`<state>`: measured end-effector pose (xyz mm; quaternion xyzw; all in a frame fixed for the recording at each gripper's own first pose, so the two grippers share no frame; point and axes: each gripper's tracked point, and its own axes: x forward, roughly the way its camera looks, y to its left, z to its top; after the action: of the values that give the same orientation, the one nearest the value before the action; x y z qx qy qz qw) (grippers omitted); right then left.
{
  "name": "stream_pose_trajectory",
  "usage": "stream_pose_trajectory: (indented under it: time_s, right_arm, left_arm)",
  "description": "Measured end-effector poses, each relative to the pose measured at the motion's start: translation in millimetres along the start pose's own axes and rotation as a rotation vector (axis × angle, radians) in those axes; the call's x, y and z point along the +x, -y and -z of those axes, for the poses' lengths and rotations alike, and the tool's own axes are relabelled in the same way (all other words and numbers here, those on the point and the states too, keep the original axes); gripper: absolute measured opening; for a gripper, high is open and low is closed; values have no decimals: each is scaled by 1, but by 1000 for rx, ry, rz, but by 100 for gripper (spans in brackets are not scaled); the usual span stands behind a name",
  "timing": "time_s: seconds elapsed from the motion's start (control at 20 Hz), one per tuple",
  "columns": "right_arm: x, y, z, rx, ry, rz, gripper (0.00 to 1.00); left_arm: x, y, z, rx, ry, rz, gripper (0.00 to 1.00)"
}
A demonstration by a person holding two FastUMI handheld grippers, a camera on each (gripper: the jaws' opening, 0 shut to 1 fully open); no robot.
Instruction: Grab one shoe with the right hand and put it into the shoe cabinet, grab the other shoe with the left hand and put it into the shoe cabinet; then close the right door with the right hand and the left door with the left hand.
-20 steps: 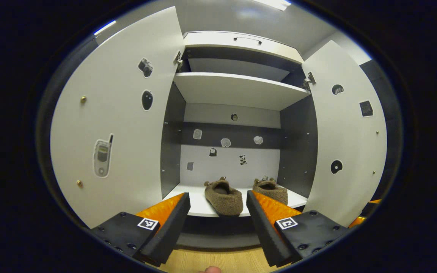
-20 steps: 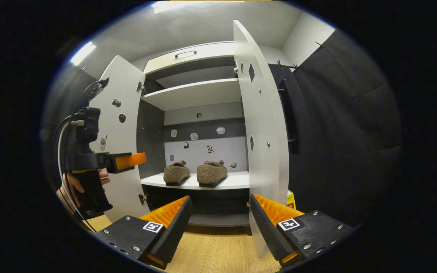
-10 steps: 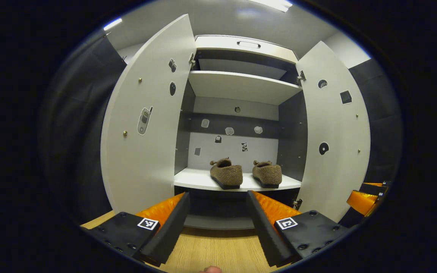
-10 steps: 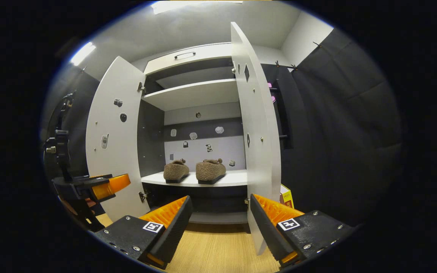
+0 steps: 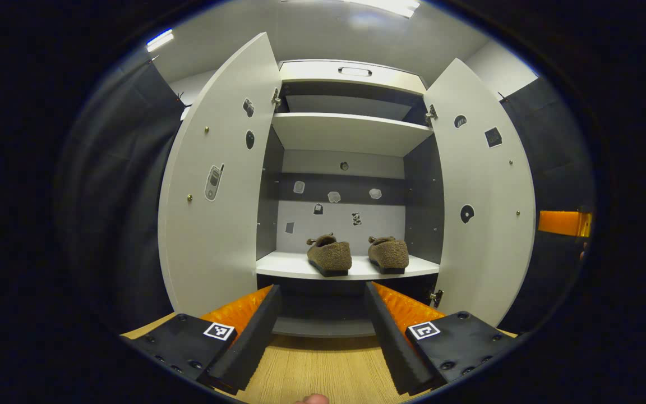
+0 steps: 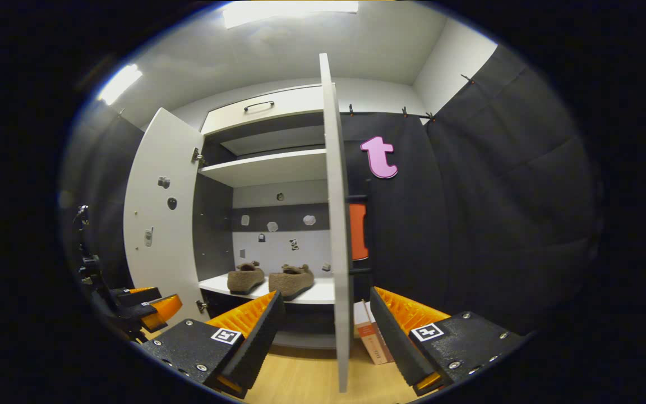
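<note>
On the lower shelf (image 5: 351, 270) both shoes (image 5: 330, 255) sit side by side, so take the right door (image 6: 336, 235) next: your right gripper (image 6: 323, 314) straddles its edge, fingers wide and empty; press its outer face. Left gripper (image 5: 322, 307) spread, idle

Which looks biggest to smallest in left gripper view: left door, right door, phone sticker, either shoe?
1. left door and right door: too alike to rank.
2. the two shoes: about equal.
3. phone sticker, smallest.
</note>
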<state>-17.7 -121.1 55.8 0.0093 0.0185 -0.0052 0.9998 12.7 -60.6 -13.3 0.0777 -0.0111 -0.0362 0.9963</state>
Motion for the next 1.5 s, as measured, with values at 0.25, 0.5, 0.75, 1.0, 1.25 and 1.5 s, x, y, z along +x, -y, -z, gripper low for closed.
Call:
stream_pose_trajectory:
  time_s: [0.25,0.5,0.75,1.0,1.25,1.5]
  right_arm:
    - [24,69,-36,-16,8,136,94]
    - [59,98,-48,-48,23,172,94]
    - [78,93,-46,-69,23,160,94]
    - [80,86,-44,-55,19,150,89]
    - [77,61,-42,-45,17,101,88]
    - [84,20,-42,-42,29,19,88]
  left_arm:
    - [-5,8,-3,27,20,18,96]
    - [-7,-1,2,-4,6,-2,97]
    - [-6,-23,5,-14,-8,-50,94]
    - [-3,-29,6,-26,-11,-69,97]
    - [-2,-27,8,-29,-16,-64,97]
    - [-2,-29,11,-23,-22,-62,99]
